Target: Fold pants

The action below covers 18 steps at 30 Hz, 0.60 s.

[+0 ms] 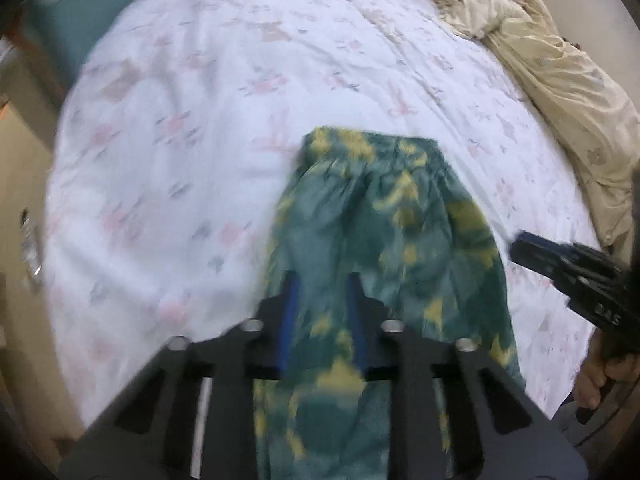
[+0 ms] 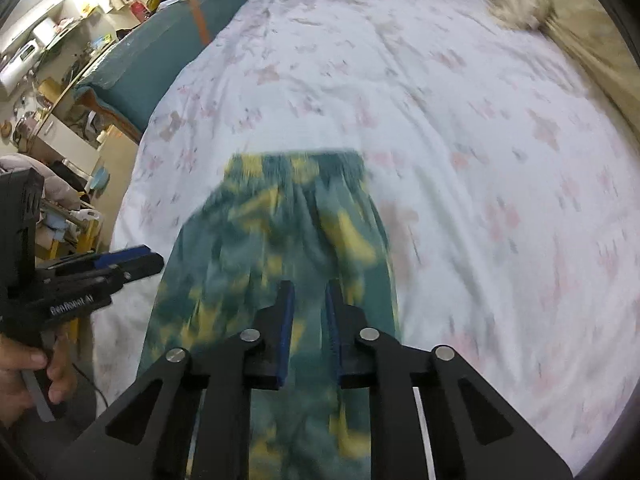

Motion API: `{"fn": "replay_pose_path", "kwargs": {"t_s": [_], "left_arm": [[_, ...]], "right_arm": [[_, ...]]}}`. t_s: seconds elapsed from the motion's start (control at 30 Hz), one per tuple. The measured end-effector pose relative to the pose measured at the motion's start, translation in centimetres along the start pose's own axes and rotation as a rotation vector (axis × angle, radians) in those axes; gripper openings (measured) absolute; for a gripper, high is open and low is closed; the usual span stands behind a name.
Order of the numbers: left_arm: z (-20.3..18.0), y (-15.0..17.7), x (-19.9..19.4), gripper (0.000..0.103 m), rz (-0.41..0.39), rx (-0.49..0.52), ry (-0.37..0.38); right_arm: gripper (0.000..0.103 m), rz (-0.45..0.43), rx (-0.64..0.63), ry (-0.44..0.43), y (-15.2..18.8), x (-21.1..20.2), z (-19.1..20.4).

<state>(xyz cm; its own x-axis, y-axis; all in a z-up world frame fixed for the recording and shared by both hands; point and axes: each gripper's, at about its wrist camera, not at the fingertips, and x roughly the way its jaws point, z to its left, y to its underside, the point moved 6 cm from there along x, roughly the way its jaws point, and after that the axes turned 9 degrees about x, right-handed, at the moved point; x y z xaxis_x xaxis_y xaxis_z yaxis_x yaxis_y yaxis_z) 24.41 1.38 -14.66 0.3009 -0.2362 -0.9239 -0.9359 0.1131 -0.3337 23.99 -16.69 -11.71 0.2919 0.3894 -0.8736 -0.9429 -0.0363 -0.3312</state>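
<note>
The green pants with yellow blotches [image 1: 384, 224] lie lengthwise on the white floral bed sheet [image 1: 200, 120], waistband at the far end. They also show in the right wrist view [image 2: 280, 240]. My left gripper [image 1: 322, 280] hovers over the near part of the pants, jaws apart with fabric showing between the blue pads. My right gripper [image 2: 310, 286] is likewise over the pants, jaws apart. The right gripper appears at the right edge of the left view [image 1: 520, 248], the left gripper at the left of the right view [image 2: 152, 260]. Both frames are motion-blurred.
A crumpled beige blanket [image 1: 560, 92] lies along the bed's far right side. A teal cushion or headboard [image 2: 160, 56] borders the left side of the bed. Cluttered shelves and furniture [image 2: 48, 80] stand beyond the left edge.
</note>
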Motion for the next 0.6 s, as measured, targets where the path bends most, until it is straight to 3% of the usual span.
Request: {"fn": "replay_pose_path", "kwargs": {"t_s": [0.17, 0.27, 0.37, 0.43, 0.5, 0.6], "left_arm": [[0.6, -2.1, 4.2, 0.016, 0.033, 0.004, 0.008], [1.2, -1.9, 7.2, 0.014, 0.100, 0.004, -0.009], [1.5, -1.6, 7.8, 0.015, 0.121, 0.018, 0.000], [1.5, -1.8, 7.5, 0.015, 0.157, 0.037, 0.013], [1.9, -2.1, 6.4, 0.023, 0.182, 0.028, 0.031], [2.4, -3.2, 4.1, 0.048, 0.146, 0.058, 0.033]], "right_arm": [[0.016, 0.030, 0.023, 0.037, -3.6, 5.9, -1.1], [0.012, 0.068, 0.017, 0.118, -4.1, 8.2, -2.9], [0.015, 0.097, 0.007, 0.240, -4.2, 10.0, -5.7], [0.015, 0.104, 0.018, 0.200, -4.3, 9.9, -6.2], [0.015, 0.114, 0.019, 0.143, -4.4, 9.2, -6.2], [0.020, 0.120, 0.036, 0.012, -5.5, 7.5, -6.1]]}}
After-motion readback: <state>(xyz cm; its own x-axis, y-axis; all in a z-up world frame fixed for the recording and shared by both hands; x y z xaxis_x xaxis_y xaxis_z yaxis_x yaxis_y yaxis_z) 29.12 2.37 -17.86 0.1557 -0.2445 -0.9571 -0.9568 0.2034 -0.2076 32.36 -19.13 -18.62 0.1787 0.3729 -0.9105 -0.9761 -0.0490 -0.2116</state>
